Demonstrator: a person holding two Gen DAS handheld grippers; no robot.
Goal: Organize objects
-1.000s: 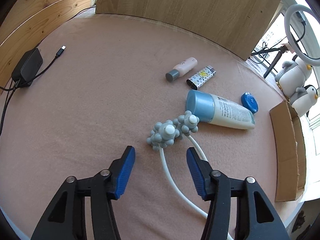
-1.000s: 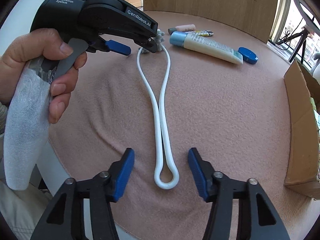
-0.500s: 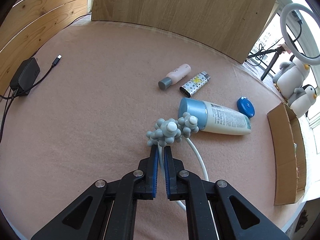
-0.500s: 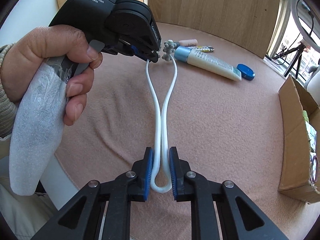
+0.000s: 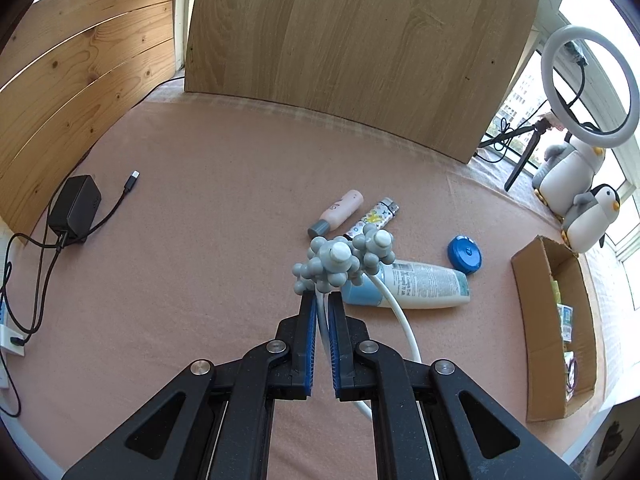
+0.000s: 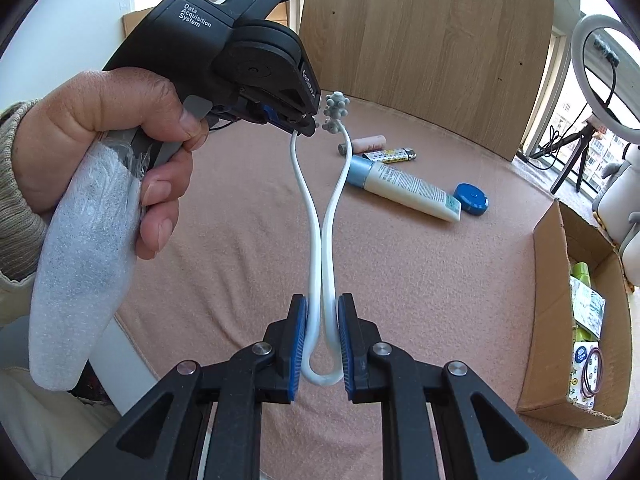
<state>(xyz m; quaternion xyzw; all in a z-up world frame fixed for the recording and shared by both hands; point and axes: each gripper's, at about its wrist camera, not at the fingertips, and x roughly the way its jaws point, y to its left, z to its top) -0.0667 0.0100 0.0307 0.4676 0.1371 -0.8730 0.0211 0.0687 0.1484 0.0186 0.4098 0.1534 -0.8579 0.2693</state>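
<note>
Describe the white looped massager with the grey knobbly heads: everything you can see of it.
The massager is one thin, smooth white rod, plastic by its look, bent into a long narrow U. Each free end carries a head of clustered grey balls. It is off the pink tabletop. The right hand-held gripper pinches both arms just above the closed bend; the left hand-held gripper clamps one arm just below its head, while the other arm curves free beside it.

Colours on my feeds: pink, blue, white, grey.

I see pink table cloth (image 5: pixel 200 240), white massager (image 6: pixel 320 240) w/ grey knobs, black grippers w/ blue pads (image 6: pixel 298 344), cream tube (image 5: pixel 420 284) w/ blue cap, blue round case (image 5: pixel 464 254), pink bottle (image 5: pixel 340 212) grey cap, patterned lighter (image 5: pixel 374 218), brown box (image 5: pixel 532 320).
</note>
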